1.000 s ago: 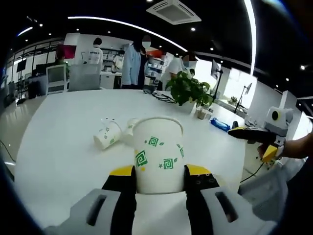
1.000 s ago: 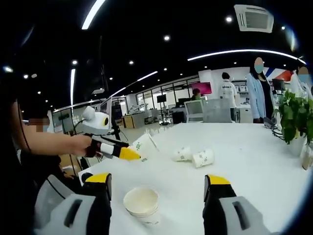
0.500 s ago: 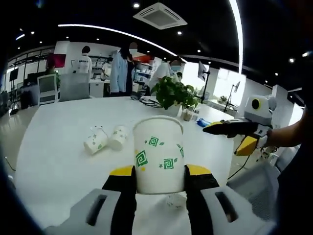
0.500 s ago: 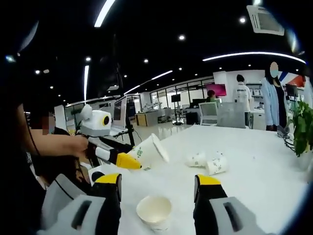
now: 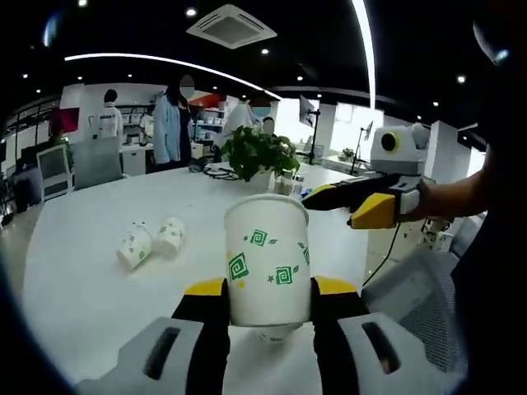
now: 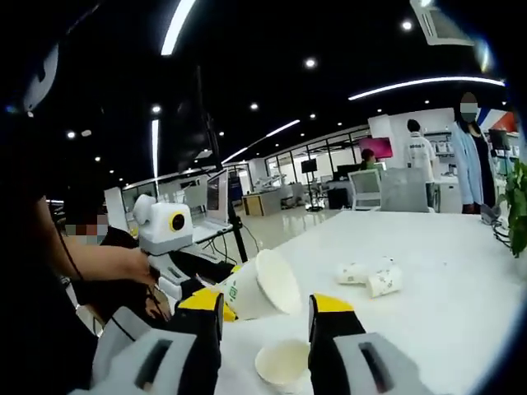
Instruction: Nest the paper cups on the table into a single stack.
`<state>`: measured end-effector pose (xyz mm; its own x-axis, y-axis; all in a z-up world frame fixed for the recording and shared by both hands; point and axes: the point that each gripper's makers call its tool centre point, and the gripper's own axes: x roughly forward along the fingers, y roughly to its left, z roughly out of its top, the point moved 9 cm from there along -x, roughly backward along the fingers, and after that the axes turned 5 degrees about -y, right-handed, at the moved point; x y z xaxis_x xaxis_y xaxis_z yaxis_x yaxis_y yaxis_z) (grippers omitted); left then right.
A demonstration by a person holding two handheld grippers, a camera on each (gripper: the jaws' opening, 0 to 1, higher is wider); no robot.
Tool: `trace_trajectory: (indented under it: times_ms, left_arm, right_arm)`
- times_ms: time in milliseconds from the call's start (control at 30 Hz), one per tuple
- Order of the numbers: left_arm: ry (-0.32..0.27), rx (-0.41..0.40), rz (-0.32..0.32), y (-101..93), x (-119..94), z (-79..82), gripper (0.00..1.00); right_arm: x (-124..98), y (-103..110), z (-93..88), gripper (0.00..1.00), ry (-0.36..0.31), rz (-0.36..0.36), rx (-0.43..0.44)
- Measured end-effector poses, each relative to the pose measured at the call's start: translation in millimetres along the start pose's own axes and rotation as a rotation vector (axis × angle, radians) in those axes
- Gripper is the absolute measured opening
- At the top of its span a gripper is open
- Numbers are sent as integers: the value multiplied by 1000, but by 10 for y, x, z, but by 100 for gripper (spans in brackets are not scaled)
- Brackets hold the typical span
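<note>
1. Since a second ago, the right gripper [image 5: 350, 210] has come further into the left gripper view, from the far right edge to just beside the held cup [image 5: 267, 262], and in the right gripper view the held cup [image 6: 257, 286] has drawn in from well left of the stack of cups [image 6: 282, 364] to just above and left of it.
2. The left gripper [image 5: 268, 296] is clenched on the held cup, its yellow-tipped jaws pressed against the cup's lower sides; the cup is white with green square-spiral prints.
3. In the right gripper view the held cup is tilted, its open mouth turned toward the stack.
4. The right gripper [image 6: 266, 311] grasps nothing: its jaws stand apart, with the stack of cups upright on the white table [image 6: 436, 271] between them.
5. Two more cups [image 5: 151, 242] lie on their sides, touching, on the table well beyond the stack.
6. A potted plant [image 5: 257, 154] stands on the table further back than the lying cups.
</note>
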<state>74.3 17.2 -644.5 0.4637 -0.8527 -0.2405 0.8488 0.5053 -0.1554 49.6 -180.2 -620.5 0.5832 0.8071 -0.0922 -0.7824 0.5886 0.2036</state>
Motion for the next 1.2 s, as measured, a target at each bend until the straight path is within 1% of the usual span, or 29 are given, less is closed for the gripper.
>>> trace_trajectory:
  times_ms: [100,367,633,800,967,1200]
  left_arm:
    - [16,17,-28,-41,25,-18,37]
    - [34,38,-86,-149,63,-29,38]
    - [27,43,-131,-217,71,-6,38]
    - [37,53,-138,-238,72,-30,38]
    - [52,61,-141,-261,77,-42,37]
    - [61,70,-146,-268,78,-55,37]
  right_arm:
    - [12,24,3,32,7,20,7]
    - [47,86,-12,26,26,67,17]
    - [85,119,-29,14,44,122,54]
    - [102,121,-13,10,45,143,86]
    - [106,123,-5,3,45,155,97]
    - [114,163,16,0,54,185,110]
